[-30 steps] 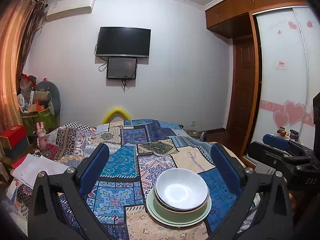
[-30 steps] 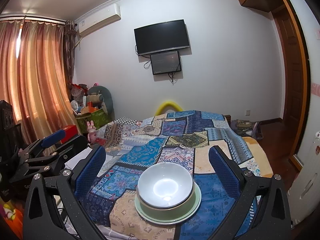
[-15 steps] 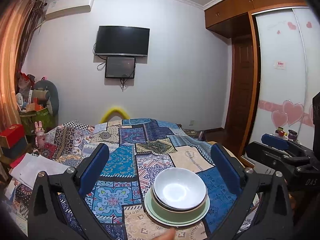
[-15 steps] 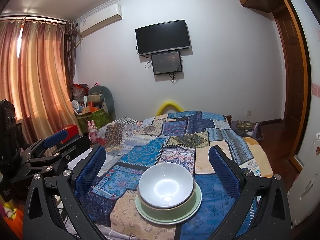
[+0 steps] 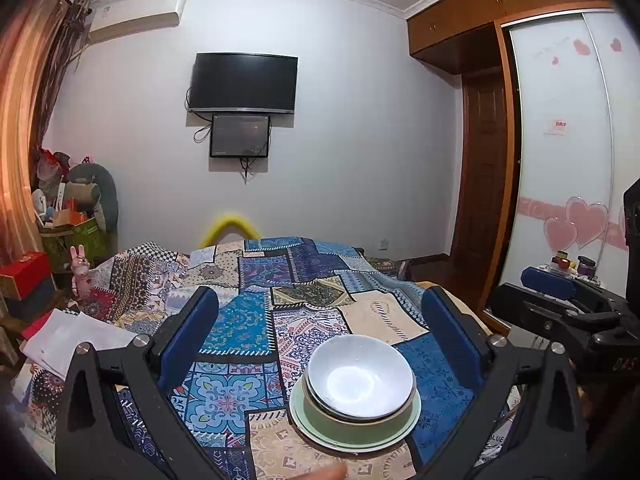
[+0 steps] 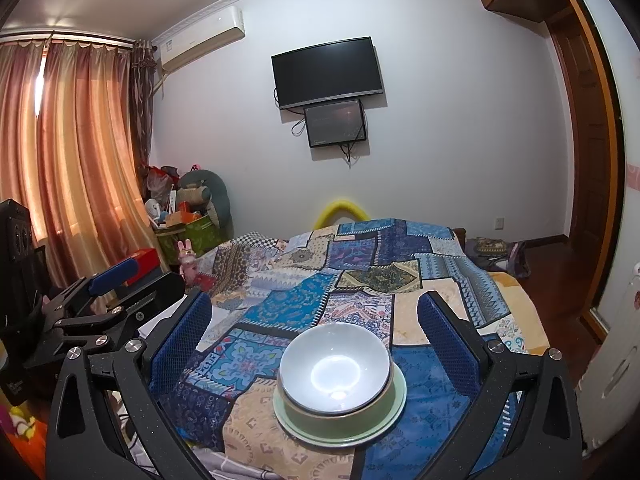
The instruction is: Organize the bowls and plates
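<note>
A white bowl (image 5: 360, 376) sits nested in a green bowl (image 5: 352, 424) on a pale green plate (image 5: 308, 428), stacked on the patchwork bedspread (image 5: 240, 320). My left gripper (image 5: 320, 340) is open and empty, hovering above and behind the stack, fingers wide either side. In the right wrist view the same white bowl (image 6: 334, 368), green bowl (image 6: 316, 416) and plate (image 6: 396, 404) lie between the wide-open fingers of my right gripper (image 6: 314, 336), which holds nothing. The right gripper shows at the left wrist view's right edge (image 5: 560, 304); the left gripper shows at the right wrist view's left edge (image 6: 100, 300).
The bed fills the middle. White papers (image 5: 68, 340) lie at its left edge. A red box (image 5: 24, 276), a pink rabbit toy (image 5: 80, 272) and a cluttered green bin (image 5: 76, 236) stand left. A wardrobe (image 5: 560, 160) and door are right. A fingertip (image 5: 324, 474) shows at the bottom.
Both grippers drifted slightly; the stack has shifted a little left in the left wrist view. A fingertip has appeared at the bottom edge. Nothing was gripped or released.
</note>
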Tool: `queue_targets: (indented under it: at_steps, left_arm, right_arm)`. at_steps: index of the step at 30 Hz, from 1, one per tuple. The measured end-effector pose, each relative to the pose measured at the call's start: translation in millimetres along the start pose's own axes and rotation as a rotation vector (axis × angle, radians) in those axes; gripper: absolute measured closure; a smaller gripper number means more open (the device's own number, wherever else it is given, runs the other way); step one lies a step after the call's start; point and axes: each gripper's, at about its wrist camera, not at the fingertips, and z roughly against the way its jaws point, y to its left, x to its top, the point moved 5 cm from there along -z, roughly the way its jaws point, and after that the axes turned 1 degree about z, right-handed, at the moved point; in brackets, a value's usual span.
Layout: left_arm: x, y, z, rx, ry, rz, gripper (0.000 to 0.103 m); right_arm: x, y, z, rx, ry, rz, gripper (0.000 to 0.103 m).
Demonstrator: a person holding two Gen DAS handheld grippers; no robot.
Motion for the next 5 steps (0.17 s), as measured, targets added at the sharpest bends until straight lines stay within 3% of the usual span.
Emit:
queue_targets:
  at_steps: [5]
  left_arm:
    - [-0.6,-0.8,-0.7,-0.002,0.002,0.002,0.000]
  right_arm:
    - [-0.5,-0.4,-0.7,0.002,0.002,0.001,0.000]
